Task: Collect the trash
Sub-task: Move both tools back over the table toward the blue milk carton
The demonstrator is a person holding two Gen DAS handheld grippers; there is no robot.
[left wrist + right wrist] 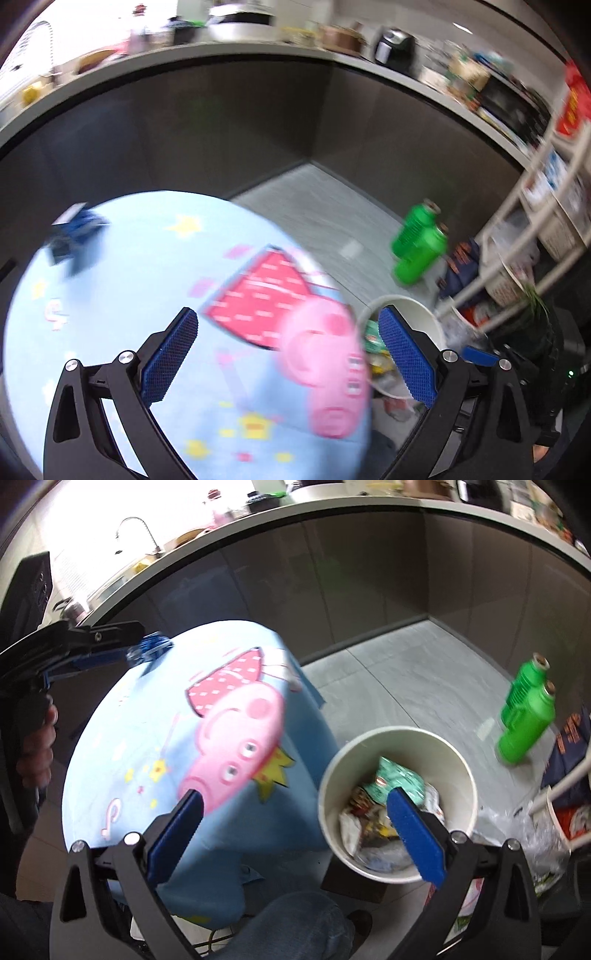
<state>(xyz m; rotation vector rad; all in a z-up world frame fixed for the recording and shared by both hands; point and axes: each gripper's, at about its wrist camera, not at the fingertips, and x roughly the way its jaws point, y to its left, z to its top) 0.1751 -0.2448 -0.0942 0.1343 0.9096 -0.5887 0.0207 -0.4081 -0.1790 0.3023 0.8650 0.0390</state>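
A blue crumpled wrapper [75,236] lies at the far edge of the round table, on its light blue pink-pig cloth [147,738]; in the right wrist view the left gripper [147,650] seems to be right at it, but it is too blurry to tell if it holds it. In its own view the left gripper [288,358] has its blue pads wide apart with nothing between them; the right gripper [295,834] is wide apart too. The white bin [397,738] stands on the floor just beside the table with wrappers [391,786] inside; two green bottles [526,716] stand farther off on the grey floor.
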